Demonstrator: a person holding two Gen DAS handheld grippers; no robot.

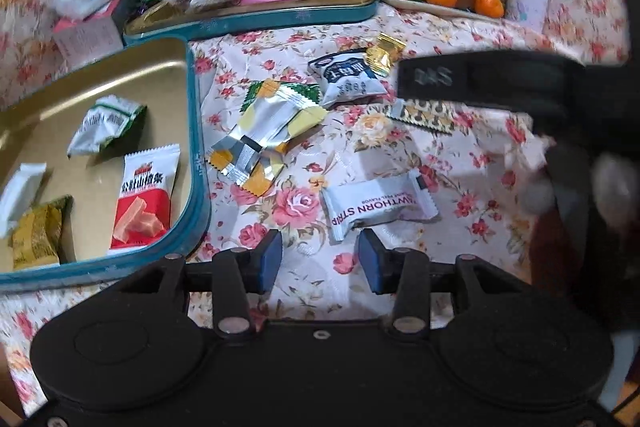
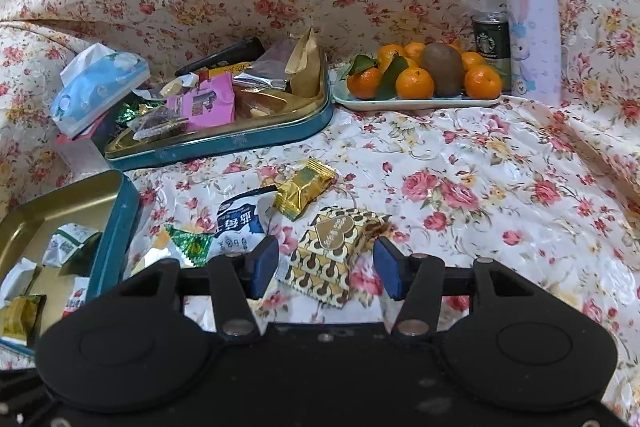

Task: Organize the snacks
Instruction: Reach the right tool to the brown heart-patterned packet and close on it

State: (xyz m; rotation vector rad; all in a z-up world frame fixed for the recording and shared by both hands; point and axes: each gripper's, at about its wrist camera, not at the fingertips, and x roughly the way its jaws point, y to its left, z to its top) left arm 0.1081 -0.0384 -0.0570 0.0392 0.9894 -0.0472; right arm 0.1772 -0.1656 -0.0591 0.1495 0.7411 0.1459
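My left gripper (image 1: 320, 259) is open and empty, just short of a white hawthorn strip packet (image 1: 376, 205) on the floral cloth. A teal tin with a gold inside (image 1: 188, 99) at the left holds a red packet (image 1: 142, 195), a green-white packet (image 1: 106, 125) and a yellow one (image 1: 38, 233). Silver-yellow packets (image 1: 268, 131) and a blue-white packet (image 1: 348, 77) lie loose. My right gripper (image 2: 326, 267) is open and empty, its jaws on either side of a brown-gold patterned packet (image 2: 332, 251). A gold packet (image 2: 304, 187) lies beyond it.
A second teal tin (image 2: 224, 145) heaped with snacks stands at the back. A tissue pack (image 2: 98, 87) is to its left. A plate of oranges and a kiwi (image 2: 416, 79), a can (image 2: 490, 39) and a purple bottle (image 2: 530, 23) stand at the back right.
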